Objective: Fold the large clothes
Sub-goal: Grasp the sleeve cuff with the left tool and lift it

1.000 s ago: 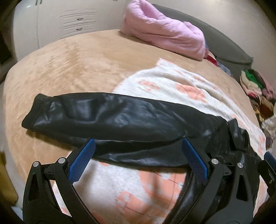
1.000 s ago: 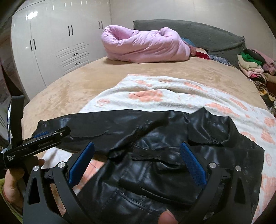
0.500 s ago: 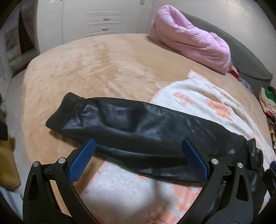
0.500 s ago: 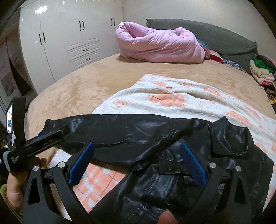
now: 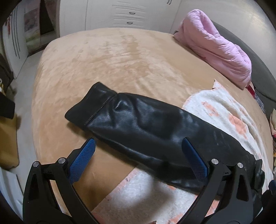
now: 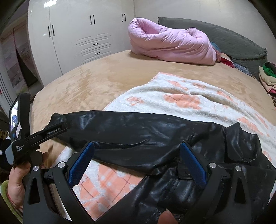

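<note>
**Camera placement over the bed**

The black leather jacket [image 5: 155,137] sleeve is viewed closely from behind the left gripper [image 5: 138,155], toward the wardrobe [image 5: 129,13]. Jacket [image 6: 163,146], pink duvet [image 6: 172,46] and wardrobe [image 6: 69,34] are shared from behind the right gripper [image 6: 137,158].

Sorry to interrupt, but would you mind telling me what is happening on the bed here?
A person is folding a black leather jacket spread on a tan bed. Its sleeve lies stretched out flat. Both the left hand-held gripper and right hand-held gripper hover open above it, holding nothing.
</note>
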Motion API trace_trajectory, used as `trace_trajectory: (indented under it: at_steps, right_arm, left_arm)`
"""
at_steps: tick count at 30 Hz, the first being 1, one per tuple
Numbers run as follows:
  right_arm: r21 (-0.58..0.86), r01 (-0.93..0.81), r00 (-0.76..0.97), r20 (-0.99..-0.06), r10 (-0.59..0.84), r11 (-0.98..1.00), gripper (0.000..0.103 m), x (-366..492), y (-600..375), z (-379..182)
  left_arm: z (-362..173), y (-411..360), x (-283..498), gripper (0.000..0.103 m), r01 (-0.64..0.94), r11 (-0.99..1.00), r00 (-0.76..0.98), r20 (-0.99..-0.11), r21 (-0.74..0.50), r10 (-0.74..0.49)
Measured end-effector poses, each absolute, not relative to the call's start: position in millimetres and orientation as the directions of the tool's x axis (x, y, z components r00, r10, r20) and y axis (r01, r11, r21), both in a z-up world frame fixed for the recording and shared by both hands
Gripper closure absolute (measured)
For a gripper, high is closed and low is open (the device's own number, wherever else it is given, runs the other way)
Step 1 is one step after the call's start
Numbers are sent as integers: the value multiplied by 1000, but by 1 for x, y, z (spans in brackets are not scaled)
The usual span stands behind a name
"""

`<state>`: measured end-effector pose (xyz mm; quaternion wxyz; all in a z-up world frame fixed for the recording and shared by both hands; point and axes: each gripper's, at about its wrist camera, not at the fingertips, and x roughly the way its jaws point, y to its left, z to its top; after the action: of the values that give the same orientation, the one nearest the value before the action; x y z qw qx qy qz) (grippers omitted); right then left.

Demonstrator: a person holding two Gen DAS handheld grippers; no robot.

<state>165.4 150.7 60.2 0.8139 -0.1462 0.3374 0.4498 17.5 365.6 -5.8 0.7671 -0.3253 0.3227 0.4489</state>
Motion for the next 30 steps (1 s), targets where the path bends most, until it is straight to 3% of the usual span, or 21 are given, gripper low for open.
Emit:
trace_trajectory:
  at_steps: [11, 17, 19, 21, 24, 30]
  right_arm:
    - [111, -809, 348, -700, 623, 577, 4, 175, 142, 40]
    - [182, -772, 337, -695, 635, 609, 4, 177, 121, 30]
    - [183, -765, 339, -700, 629, 617, 4, 176, 113, 27]
    - [177, -758, 347, -705, 618, 628, 4, 175, 104, 24]
    - [194, -736, 360, -700, 617, 649, 4, 174, 87, 23]
    - [273, -664, 385, -674, 630, 697, 4, 178, 41, 23]
  left_arm:
    - [-47, 405, 16, 9, -903, 303, 403, -846, -305, 349]
    - [-48, 411, 26, 11, -911, 282, 397, -826, -302, 400]
    - [-43, 409, 27, 27, -903, 294, 416, -805, -312, 423]
    - [-38, 407, 28, 69, -884, 321, 455, -782, -339, 427]
    - [-32, 403, 30, 88, -853, 354, 510, -756, -384, 410]
    - [2, 385, 32, 100, -754, 454, 650, -637, -474, 414]
